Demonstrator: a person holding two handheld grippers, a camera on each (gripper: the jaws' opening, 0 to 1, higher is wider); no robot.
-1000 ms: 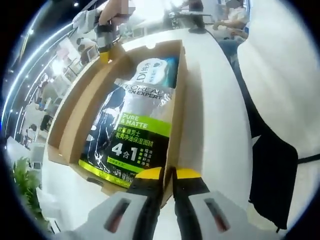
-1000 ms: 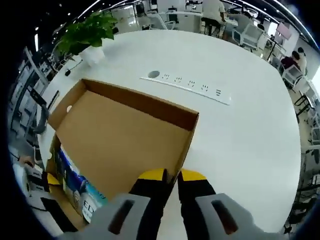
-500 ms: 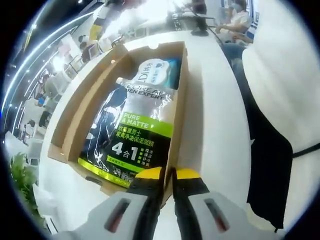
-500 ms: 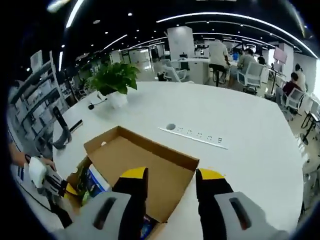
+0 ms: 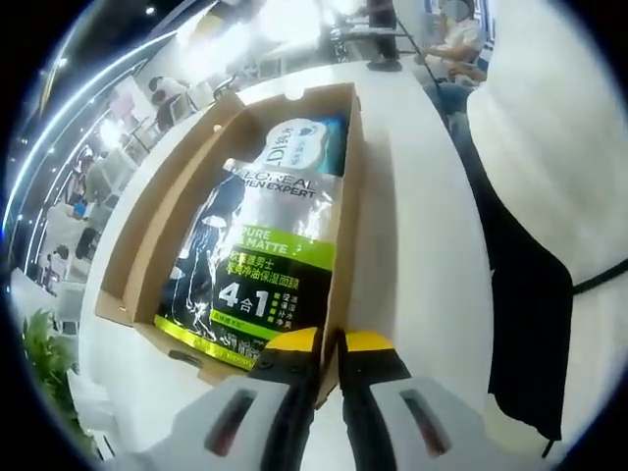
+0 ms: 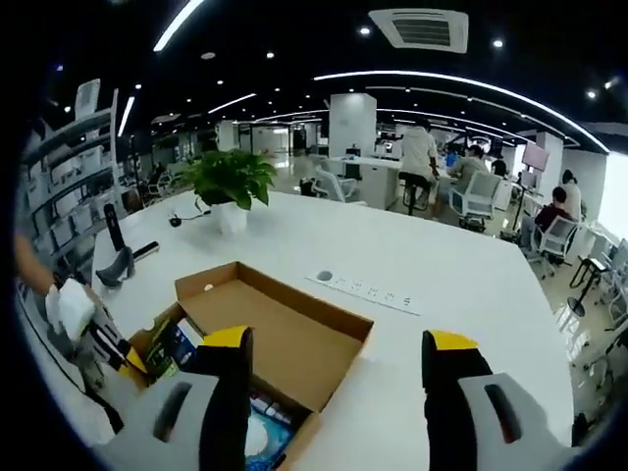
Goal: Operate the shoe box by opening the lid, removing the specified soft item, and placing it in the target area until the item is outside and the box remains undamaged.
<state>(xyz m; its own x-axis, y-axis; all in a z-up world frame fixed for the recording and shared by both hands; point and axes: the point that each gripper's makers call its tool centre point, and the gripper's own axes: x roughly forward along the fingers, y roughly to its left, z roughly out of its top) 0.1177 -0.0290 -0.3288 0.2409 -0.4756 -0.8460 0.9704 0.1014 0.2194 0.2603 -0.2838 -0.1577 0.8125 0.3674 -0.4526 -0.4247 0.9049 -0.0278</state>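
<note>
Left gripper view: the left gripper [image 5: 329,343] has its fingers clenched on the near wall of the box [image 5: 345,196], at its lower right corner. The box lies open on the white desk [image 5: 422,265], its lid [image 5: 147,216] folded flat to the left. Inside, a black-and-green pouch [image 5: 260,265] fills most of the floor, lying flat against the right wall, with a white-and-blue pack [image 5: 299,142] at the far end. The box's right wall runs close to the desk's edge, where a person's dark clothing [image 5: 530,324] stands just beyond.

In the right gripper view, the right gripper [image 6: 339,378] hangs above the box [image 6: 334,378] with fingers released and spread wide, holding nothing. The lid [image 6: 280,329] lies open, and the left gripper [image 6: 123,358] shows at the box's left end. Past the lid the desk [image 6: 461,294] is broad and bare up to a power strip [image 6: 363,287] and a potted plant [image 6: 231,186] near the far edge.
</note>
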